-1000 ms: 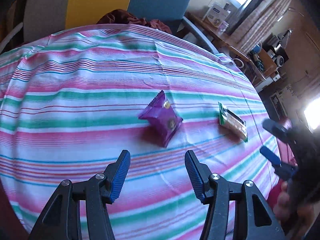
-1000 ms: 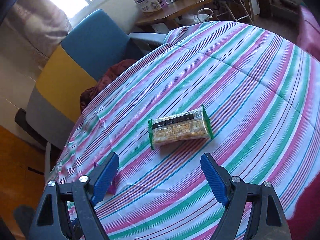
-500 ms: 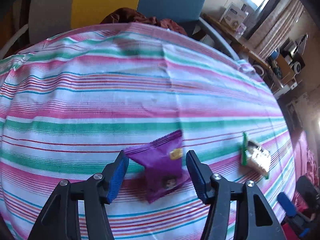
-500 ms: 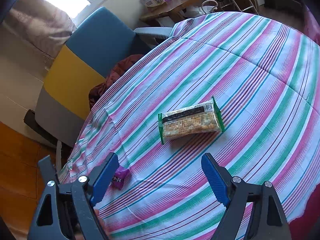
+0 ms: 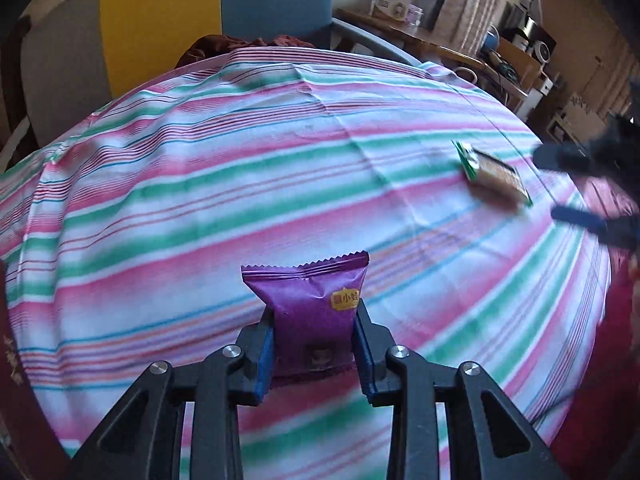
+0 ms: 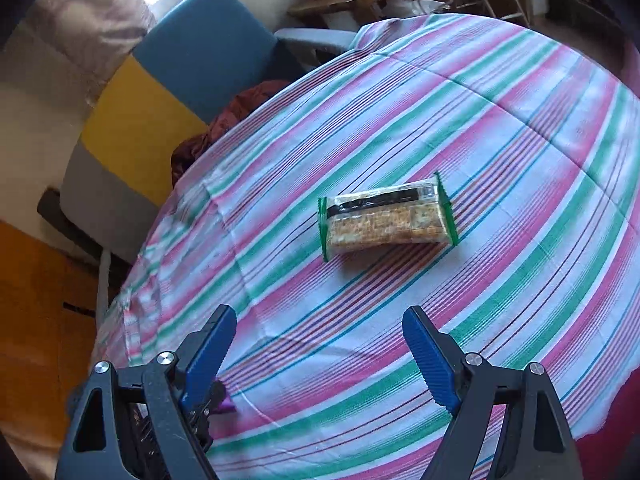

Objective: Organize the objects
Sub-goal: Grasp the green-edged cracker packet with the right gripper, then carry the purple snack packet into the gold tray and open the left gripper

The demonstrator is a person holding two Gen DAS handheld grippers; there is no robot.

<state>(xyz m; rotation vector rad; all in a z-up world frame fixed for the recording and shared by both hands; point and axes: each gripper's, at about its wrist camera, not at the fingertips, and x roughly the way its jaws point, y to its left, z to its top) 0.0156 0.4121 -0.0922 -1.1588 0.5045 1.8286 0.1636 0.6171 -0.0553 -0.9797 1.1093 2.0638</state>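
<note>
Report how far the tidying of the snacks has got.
Nothing looks placed yet. In hand: the left gripper has just closed on the purple snack packet. Left: the cracker pack lies untouched on the striped tablecloth, ahead of the open right gripper.

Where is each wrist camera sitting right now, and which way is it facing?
Left wrist: rides behind the left tool, angled down across the striped tablecloth toward the chair; its jaws, just closing, clamp the purple snack packet; the right tool shows at the right edge.
Right wrist: behind the open right tool, angled down at the cracker pack.
Shared: the cracker pack, tablecloth, chair and purple packet.
</note>
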